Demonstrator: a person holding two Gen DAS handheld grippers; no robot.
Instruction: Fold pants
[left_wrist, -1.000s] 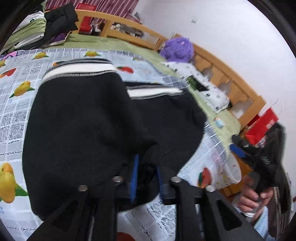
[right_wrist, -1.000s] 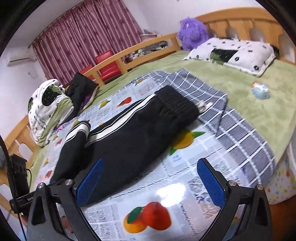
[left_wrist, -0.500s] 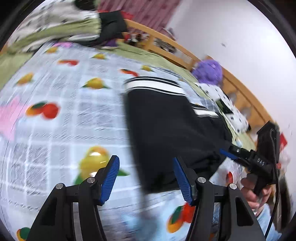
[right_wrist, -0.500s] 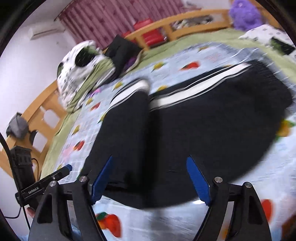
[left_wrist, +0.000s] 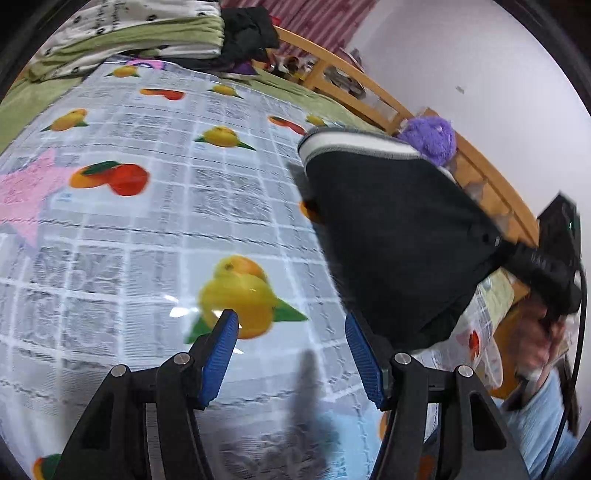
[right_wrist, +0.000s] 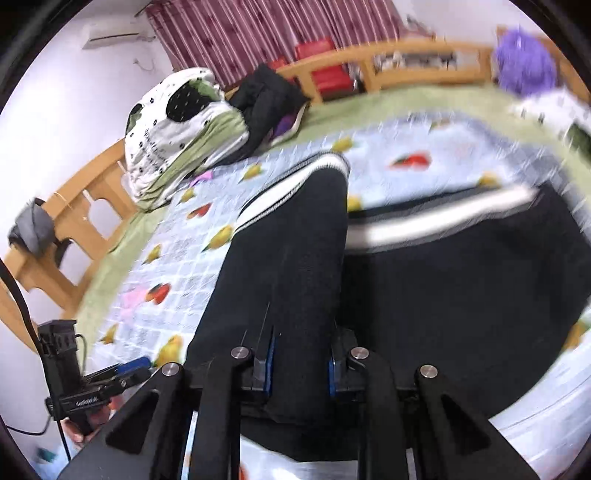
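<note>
Black pants with white side stripes lie on a fruit-print cloth on the bed. In the right wrist view my right gripper is shut on the pants' near edge, with black fabric bunched between the blue pads. In the left wrist view the pants lie to the right, with the striped cuff at the far end. My left gripper is open and empty above the cloth, just left of the pants. The right gripper shows at the pants' right edge.
A pile of bedding and dark clothes sits at the far end of the bed. A purple plush toy rests by the wooden bed rail. A spotted pillow lies at right. The left gripper shows at lower left.
My left gripper let go of the pants, opened and swung left over the cloth. My right gripper moved in onto the pants' near edge and shut on it.
</note>
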